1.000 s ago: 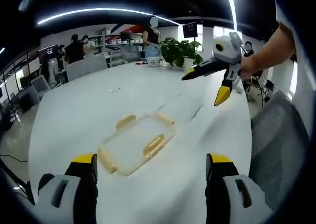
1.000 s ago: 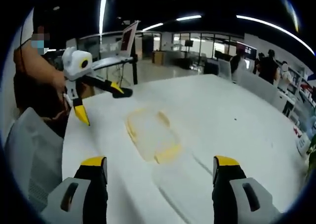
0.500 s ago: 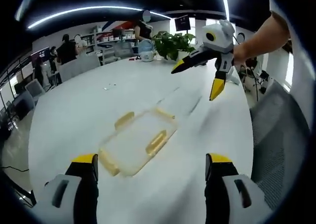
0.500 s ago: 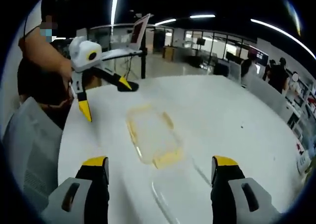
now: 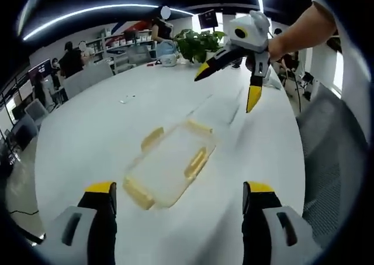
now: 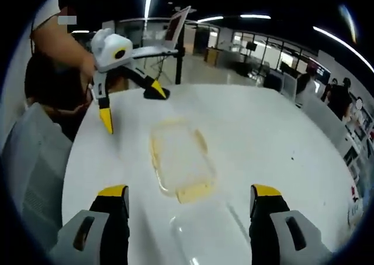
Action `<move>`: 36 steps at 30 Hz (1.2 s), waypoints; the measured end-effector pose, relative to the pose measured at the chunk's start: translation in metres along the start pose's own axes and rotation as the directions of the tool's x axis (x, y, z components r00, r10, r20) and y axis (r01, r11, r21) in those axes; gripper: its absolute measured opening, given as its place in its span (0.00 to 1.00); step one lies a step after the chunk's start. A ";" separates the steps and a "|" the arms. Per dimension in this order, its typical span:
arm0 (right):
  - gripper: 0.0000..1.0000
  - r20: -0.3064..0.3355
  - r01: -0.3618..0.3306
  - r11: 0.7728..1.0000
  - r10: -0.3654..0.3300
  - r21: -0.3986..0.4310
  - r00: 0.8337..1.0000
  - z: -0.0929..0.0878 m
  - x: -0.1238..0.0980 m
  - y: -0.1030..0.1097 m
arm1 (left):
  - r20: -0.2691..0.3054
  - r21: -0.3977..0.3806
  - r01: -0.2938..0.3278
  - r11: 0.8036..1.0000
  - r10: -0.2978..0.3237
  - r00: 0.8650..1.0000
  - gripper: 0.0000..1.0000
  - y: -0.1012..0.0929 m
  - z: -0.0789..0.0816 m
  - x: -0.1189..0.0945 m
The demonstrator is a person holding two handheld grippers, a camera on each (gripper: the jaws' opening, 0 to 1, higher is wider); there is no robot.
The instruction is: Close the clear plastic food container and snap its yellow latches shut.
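On the round white tabletop [image 5: 87, 130] the clear rectangular plastic lid with yellow latches [image 5: 169, 165] lies flat, the clear container base [image 6: 207, 241] at its 6 o'clock in the right gripper view, while the left gripper [image 5: 178, 215] and right gripper [image 6: 190, 218] hover with jaws wide, holding nothing.

text: none legible | labels: none — signs: too blurred to read
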State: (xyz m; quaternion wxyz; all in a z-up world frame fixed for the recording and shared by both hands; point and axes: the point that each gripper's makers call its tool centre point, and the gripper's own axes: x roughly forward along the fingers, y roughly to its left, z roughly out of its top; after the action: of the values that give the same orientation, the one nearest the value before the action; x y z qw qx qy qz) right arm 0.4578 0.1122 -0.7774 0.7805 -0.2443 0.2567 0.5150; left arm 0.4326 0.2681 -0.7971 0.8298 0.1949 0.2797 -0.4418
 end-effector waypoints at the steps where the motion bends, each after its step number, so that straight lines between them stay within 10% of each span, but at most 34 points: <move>1: 0.86 -0.007 -0.007 1.000 0.007 -0.004 1.000 -0.001 0.002 0.001 | -0.002 0.006 0.000 1.000 0.000 1.000 0.91 0.001 -0.001 0.001; 36: 0.86 -0.173 -0.121 0.982 0.095 -0.148 0.980 -0.008 0.049 0.002 | -0.142 0.163 0.104 0.981 -0.081 0.986 0.89 0.025 -0.022 0.021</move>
State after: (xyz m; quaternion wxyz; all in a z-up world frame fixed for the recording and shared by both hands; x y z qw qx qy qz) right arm 0.4713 0.1411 -0.8154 0.7055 -0.3328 0.2919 0.5534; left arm 0.4565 0.2815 -0.8255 0.7677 0.2812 0.3052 -0.4882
